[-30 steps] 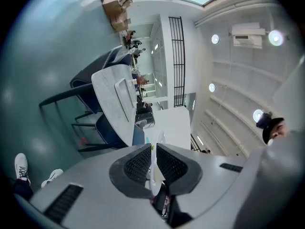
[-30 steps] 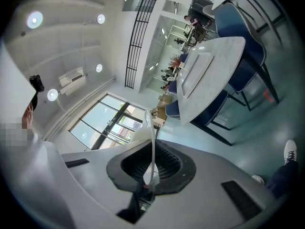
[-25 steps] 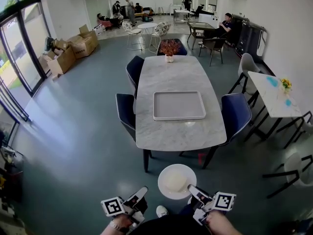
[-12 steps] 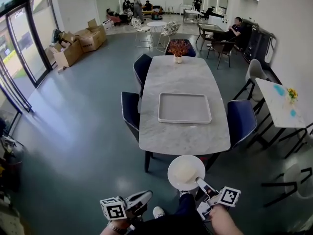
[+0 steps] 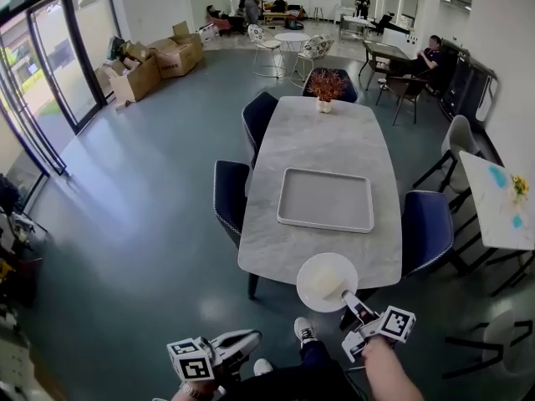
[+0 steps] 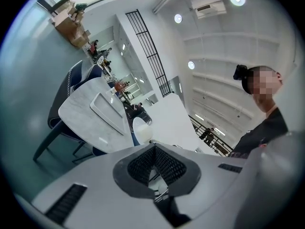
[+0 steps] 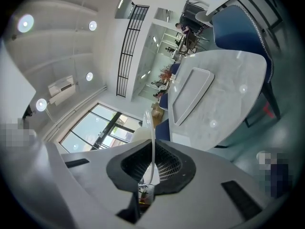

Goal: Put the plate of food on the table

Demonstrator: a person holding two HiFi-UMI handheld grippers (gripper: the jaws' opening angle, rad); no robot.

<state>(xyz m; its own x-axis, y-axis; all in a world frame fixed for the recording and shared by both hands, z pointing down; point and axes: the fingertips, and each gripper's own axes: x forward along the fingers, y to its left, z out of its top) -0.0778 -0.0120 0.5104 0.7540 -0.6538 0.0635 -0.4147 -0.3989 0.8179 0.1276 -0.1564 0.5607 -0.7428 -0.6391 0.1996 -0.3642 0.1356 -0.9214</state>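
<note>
Indistinct food (image 5: 323,279) on plate (image 5: 304,296)

Glossy marbled table (image 5: 334,140), smooth white plate (image 5: 313,301)

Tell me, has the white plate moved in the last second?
Yes, forward: the plate, held by the right gripper, now overlaps the marble table at its near edge; earlier it hung short of it.

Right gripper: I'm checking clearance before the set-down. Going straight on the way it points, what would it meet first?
The right gripper, shut on the rim of the plate, points at the table; the plate would probably meet its near edge first, with the tray beyond. Height is unclear.
</note>
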